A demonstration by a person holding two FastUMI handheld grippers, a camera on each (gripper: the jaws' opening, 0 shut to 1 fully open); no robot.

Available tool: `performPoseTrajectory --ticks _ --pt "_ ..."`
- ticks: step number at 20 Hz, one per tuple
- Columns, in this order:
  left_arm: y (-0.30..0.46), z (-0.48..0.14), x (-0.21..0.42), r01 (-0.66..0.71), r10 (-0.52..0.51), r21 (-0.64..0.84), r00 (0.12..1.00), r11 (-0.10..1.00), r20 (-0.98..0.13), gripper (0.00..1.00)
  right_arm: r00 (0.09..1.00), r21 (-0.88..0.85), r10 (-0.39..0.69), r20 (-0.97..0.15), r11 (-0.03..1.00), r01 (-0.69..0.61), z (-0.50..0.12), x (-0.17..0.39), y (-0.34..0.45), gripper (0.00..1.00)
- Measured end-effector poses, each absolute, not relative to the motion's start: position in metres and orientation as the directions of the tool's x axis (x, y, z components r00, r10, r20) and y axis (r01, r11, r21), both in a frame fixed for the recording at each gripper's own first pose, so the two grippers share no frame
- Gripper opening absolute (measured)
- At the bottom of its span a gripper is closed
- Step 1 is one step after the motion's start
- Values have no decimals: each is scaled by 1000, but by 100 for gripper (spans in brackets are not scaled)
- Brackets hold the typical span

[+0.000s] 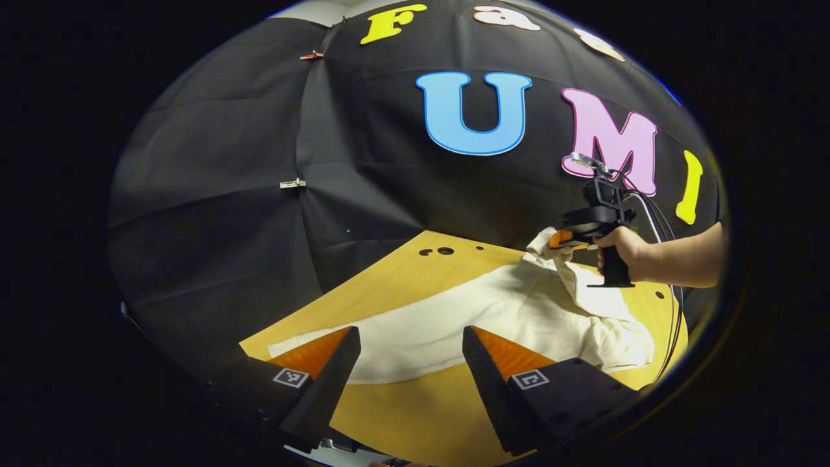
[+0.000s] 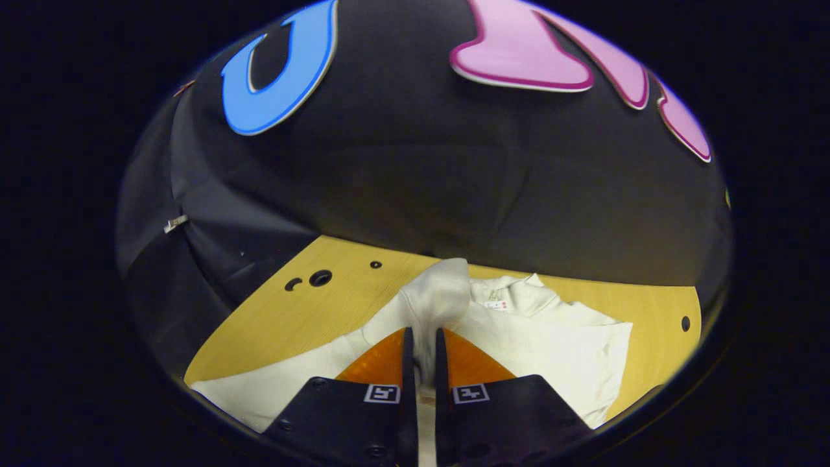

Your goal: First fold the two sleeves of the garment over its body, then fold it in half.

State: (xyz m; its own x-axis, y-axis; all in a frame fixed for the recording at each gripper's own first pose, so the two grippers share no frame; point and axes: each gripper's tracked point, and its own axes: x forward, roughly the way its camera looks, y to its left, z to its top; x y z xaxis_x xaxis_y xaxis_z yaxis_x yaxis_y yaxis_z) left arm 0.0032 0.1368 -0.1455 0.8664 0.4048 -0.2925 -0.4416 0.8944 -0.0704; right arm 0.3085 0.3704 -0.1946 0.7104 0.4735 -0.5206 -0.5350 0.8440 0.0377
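White garment (image 2: 551,344) pinched in right gripper (image 2: 423,353); lower hem cut off; left gripper (image 1: 411,353) agape.

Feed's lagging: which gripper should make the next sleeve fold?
Right. The right gripper is shut on a sleeve, lifted over the garment; the left gripper hangs open, holding nothing.

Lighting dim, even, falling from above. Surface (image 1: 415,402) glowing warm, garment (image 1: 454,318) reading brightest without blowing out. Booth wall (image 1: 214,214) sinking into near black, folds barely showing. Soft shadows only. Fisheye bending straight edges strongly toward rims. Focus holding sharp mid-frame, softening slightly at edges.
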Motion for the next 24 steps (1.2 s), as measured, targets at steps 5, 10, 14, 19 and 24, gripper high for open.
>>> performPoseTrajectory --ticks 5,10,14,19,24 --pt "160 -148 4 -469 435 -56 852 881 -292 98 625 130 553 -551 797 -590 -217 265 419 28" --pt "196 -161 -9 -522 482 -56 819 851 -310 98 652 129 545 -527 810 -572 -199 241 387 100" --pt "233 -190 -26 -583 525 -67 771 810 -360 98 734 87 474 -485 862 -499 -168 244 319 98" --pt "274 -239 -39 -644 565 -40 698 764 -439 98 834 64 349 -428 932 -357 -118 240 209 98" --pt "297 -283 -43 -655 578 33 640 755 -506 98 904 60 216 -368 976 -209 -82 209 101 98"
